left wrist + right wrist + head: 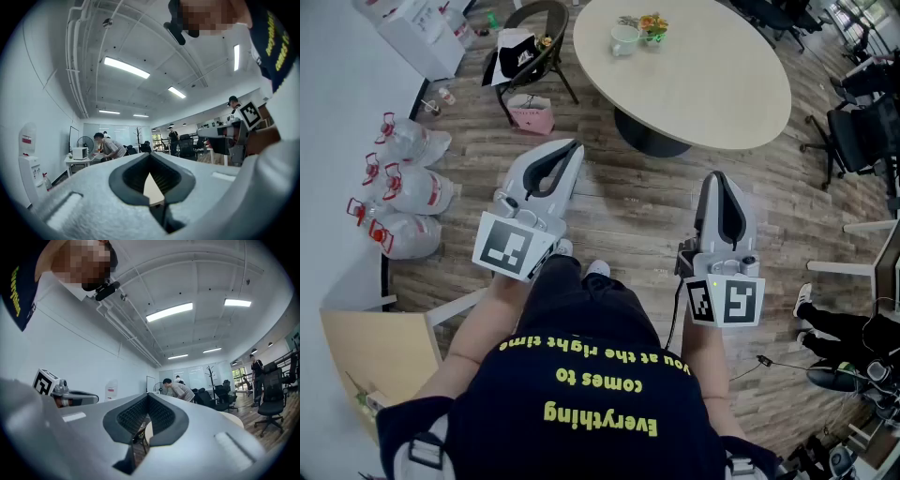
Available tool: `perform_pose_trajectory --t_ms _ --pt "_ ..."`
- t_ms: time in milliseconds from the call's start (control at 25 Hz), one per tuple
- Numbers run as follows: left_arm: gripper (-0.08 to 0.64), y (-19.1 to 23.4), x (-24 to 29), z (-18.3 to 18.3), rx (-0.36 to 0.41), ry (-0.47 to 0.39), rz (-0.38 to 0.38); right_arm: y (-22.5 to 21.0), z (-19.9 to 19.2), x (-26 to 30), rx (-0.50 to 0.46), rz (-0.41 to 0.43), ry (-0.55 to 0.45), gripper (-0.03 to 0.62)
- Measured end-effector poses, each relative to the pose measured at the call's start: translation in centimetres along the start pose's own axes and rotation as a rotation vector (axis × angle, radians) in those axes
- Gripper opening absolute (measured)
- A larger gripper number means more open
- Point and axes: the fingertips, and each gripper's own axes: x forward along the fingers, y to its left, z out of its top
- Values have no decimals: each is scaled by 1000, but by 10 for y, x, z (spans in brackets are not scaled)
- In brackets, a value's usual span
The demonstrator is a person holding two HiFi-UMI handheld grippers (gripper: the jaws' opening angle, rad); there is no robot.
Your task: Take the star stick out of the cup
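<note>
Where wood flooring (628,197) spreads, a round table (712,89) carries a cup (624,39)

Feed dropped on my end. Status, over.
Left gripper, right gripper shut, empty. Star stick upright on round table ahead, untouched. Chair left of table, off the path.

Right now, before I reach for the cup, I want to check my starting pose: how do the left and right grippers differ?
The left gripper slants toward the right, while the right gripper points straight ahead. In the head view the left marker cube shows one broad face, while the right marker cube shows two. Both grippers are shut, hold nothing, and hang over the floor, short of the round table.
</note>
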Motion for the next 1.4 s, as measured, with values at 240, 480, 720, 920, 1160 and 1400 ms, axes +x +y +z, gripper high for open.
perform_pose_trajectory --t_ms 240,480,720,920,1160,1400 --pt "2 3 9 4 12 -17 28 -10 2 4 17 -8 -2 11" --pt "45 10 16 4 -38 -22 35 -18 -7 14 57 -19 9 12" --pt "230 35 32 -13 -105 31 62 -6 -22 44 70 41 48 154" --pt "344 65 59 -24 -144 41 81 -11 -35 79 75 59 87 285" --pt "390 112 103 -18 -137 -6 66 -9 -42 145 50 87 102 313" --pt "434 163 147 -24 -141 0 32 -7 -49 214 71 90 113 327"
